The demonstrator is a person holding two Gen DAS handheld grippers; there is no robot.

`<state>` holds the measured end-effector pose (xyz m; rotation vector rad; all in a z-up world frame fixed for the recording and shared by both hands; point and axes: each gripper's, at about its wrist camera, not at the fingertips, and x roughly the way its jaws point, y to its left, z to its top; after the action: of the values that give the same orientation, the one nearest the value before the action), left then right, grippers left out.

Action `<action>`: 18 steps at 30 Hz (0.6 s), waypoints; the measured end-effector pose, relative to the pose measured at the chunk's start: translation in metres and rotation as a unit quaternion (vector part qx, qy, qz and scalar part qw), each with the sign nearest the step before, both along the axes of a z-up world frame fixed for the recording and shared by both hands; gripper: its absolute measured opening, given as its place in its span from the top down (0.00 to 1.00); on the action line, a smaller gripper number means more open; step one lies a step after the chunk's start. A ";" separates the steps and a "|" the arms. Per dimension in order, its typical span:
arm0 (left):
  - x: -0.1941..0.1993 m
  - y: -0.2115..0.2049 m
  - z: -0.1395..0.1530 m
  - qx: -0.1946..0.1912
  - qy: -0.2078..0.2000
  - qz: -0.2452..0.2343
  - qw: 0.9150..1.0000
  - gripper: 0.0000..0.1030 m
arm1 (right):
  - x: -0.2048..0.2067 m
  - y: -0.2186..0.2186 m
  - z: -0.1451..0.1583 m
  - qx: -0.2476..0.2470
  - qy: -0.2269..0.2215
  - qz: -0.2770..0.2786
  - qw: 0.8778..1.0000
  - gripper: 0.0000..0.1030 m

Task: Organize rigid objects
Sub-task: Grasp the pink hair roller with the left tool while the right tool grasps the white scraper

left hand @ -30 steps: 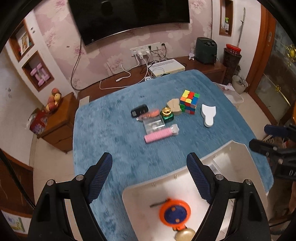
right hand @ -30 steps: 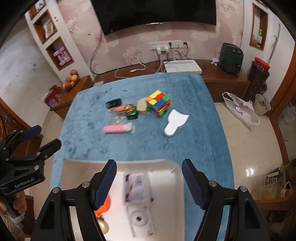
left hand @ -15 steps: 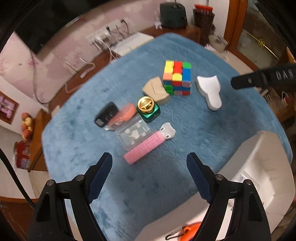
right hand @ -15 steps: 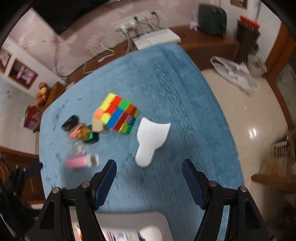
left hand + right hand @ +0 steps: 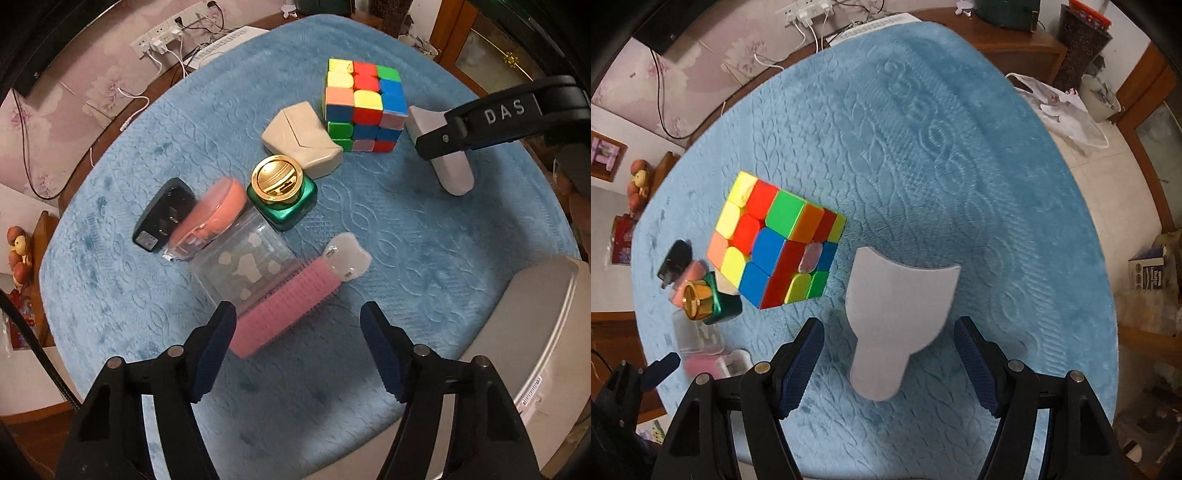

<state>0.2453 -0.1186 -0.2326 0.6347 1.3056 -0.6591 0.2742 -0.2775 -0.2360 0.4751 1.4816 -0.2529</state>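
Note:
My left gripper [image 5: 297,325] is open just above the near end of a pink comb [image 5: 284,310] that lies against a clear plastic box [image 5: 245,269]. Behind them lie a black charger [image 5: 162,214], a pink case [image 5: 210,214], a green jar with a gold lid [image 5: 282,192], a beige box [image 5: 303,138] and a colour cube [image 5: 364,105]. My right gripper [image 5: 888,341] is open around the narrow end of a white fan-shaped piece [image 5: 897,314], and shows in the left wrist view [image 5: 491,118] over that piece [image 5: 452,171].
All lies on a blue textured cloth [image 5: 923,129] over a table. A white bin [image 5: 535,354] stands at the near right edge. A wooden cabinet with cables and a white device [image 5: 225,40] runs behind the table. Tiled floor [image 5: 1123,177] lies to the right.
Both grippers have moved forward and down from over the white bin to the objects on the cloth. The left one has closed in on the pink comb, the right one on the white piece.

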 end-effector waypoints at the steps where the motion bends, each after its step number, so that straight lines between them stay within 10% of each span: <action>1: 0.001 -0.001 -0.001 0.001 0.000 -0.001 1.000 0.29 | 0.001 0.001 -0.002 -0.002 0.003 0.000 1.000 0.35; 18: -0.015 -0.029 -0.005 0.012 -0.020 -0.106 0.994 0.32 | -0.003 -0.004 -0.003 -0.010 0.005 0.017 1.000 0.50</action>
<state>0.2305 -0.1475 -0.2381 0.8085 1.2205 -0.8000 0.2710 -0.2815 -0.2389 0.4316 1.4947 -0.2436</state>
